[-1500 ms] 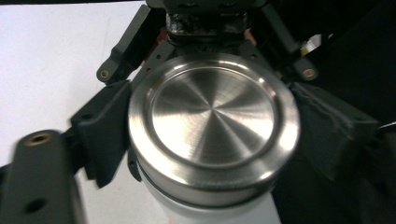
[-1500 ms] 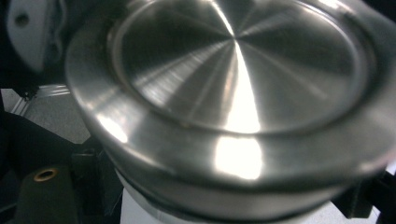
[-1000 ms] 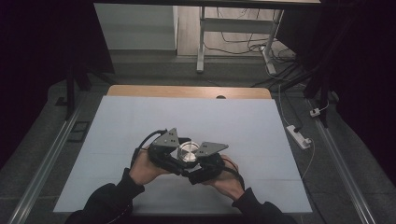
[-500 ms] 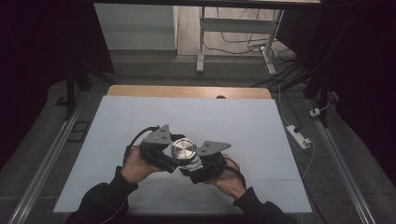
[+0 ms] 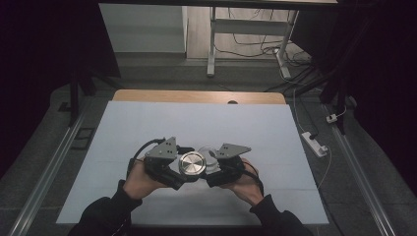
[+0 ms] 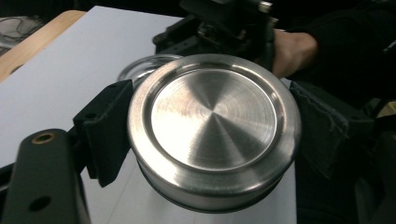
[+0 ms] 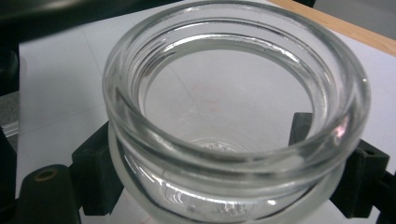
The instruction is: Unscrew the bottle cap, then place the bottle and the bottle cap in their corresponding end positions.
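Plainly, step in hand: the lid is off the jar and held clear of it — an unscrewing or lifting-off job, by my reading.

Left gripper (image 5: 183, 173): its fingers (image 6: 105, 133) are clenched on the round brushed-steel lid (image 6: 214, 127), one pad at each side of the rim; the lid's flat top faces up toward the high camera.

Right gripper (image 5: 212, 169): its fingers (image 7: 95, 175) are clamped on the wall of the clear round glass jar (image 7: 236, 109), just under the thick lip.

Where the lid is: in the high view it sits between the two hands, above the white surface (image 5: 206, 123), just beside the jar and partly overlapping it.

Where the jar is: mouth open and upward, apparently empty — I can see the surface through its base in the right gripper view.

Next move, as I judge it: either set the lid down on a bare stretch of the surface to the left, or bring it back square over the mouth; both call for keeping the lid level and the jar held steady.

Risk: glass in a hard grip may slip if the jar is tilted.
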`<state>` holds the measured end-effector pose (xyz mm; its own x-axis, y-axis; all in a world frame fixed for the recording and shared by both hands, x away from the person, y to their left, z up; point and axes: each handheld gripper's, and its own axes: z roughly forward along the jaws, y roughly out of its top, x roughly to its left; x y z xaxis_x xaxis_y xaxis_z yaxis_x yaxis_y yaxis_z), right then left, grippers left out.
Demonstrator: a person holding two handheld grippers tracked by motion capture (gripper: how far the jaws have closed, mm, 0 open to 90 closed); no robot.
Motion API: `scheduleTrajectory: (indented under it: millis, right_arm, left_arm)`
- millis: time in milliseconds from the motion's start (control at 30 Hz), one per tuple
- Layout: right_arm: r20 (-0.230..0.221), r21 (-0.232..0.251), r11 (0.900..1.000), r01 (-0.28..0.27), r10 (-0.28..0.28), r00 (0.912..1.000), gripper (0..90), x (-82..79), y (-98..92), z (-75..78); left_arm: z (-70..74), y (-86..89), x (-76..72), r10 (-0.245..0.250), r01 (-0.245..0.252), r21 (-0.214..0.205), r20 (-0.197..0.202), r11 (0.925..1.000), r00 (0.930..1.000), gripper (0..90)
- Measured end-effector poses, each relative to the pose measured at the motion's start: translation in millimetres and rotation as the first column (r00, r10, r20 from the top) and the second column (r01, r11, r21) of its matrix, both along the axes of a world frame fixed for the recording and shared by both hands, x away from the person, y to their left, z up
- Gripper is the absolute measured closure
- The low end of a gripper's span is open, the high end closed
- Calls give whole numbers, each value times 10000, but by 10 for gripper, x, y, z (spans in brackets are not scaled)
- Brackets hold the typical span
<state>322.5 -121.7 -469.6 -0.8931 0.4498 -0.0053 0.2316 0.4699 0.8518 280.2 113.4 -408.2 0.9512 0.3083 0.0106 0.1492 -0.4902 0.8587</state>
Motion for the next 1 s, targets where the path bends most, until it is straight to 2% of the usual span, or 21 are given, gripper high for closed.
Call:
scheduleTrajectory:
  millis: [167, 667, 1000]
  right_arm:
    - [64, -88, 9999, 86, -85, 9999, 154, 32, -20, -8]
    - [68, 94, 9996, 284, -284, 9996, 154, 139, 13, 28]
    - [47, 197, 9989, 428, -429, 9991, 154, 200, 42, 57]
  left_arm:
    - [-44, 13, -67, -241, 241, -15, -2, 9997, 9997, 191]
    - [-224, -32, -163, -582, 583, 54, -103, 9983, 9983, 192]
    - [-354, -32, -202, -620, 620, 3, -157, 9981, 9980, 191]
